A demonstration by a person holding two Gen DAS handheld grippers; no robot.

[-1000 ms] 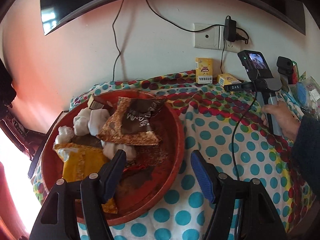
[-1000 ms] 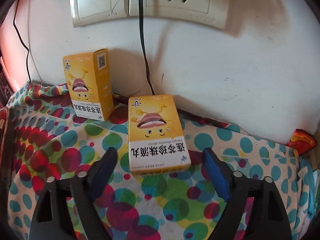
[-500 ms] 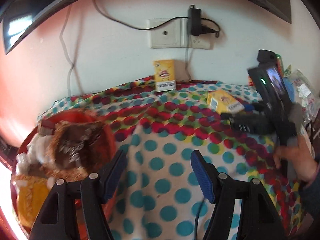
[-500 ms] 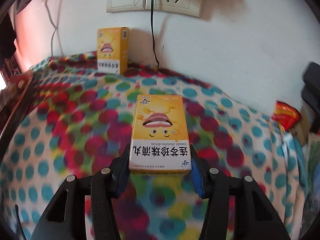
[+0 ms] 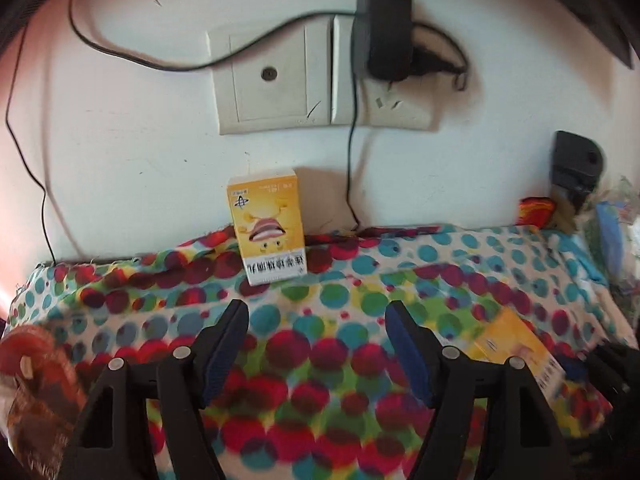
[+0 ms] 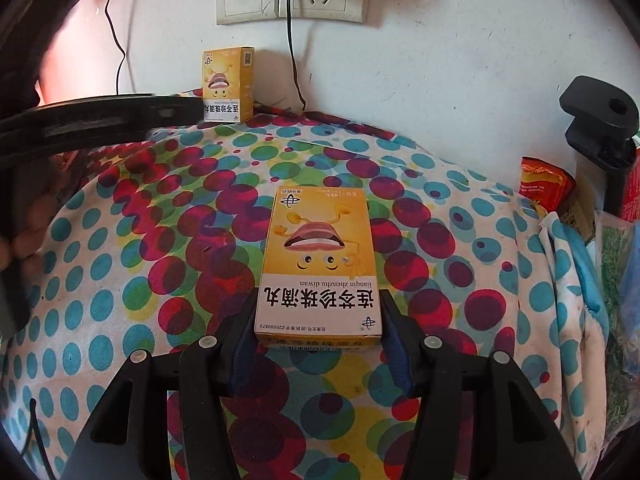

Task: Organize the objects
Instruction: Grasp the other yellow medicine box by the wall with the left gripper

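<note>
My right gripper (image 6: 318,320) is shut on a yellow medicine box (image 6: 320,260) and holds it flat above the polka-dot cloth. That held box also shows blurred at the lower right of the left wrist view (image 5: 516,352). A second yellow box (image 5: 270,224) stands upright against the wall under the sockets; it also shows in the right wrist view (image 6: 228,84). My left gripper (image 5: 318,332) is open and empty, pointing at the standing box from a short distance. The left gripper's arm (image 6: 96,120) crosses the left side of the right wrist view.
A red tray with snack packets (image 5: 36,376) lies at the left edge. Wall sockets with a black charger (image 5: 384,24) and hanging cables are above the table. A black clamp stand (image 6: 600,120) and a red packet (image 6: 544,184) sit at the right.
My left gripper swung right from the red tray and moved close to the standing box. My right gripper shut on the lying box and drew it back from the wall.
</note>
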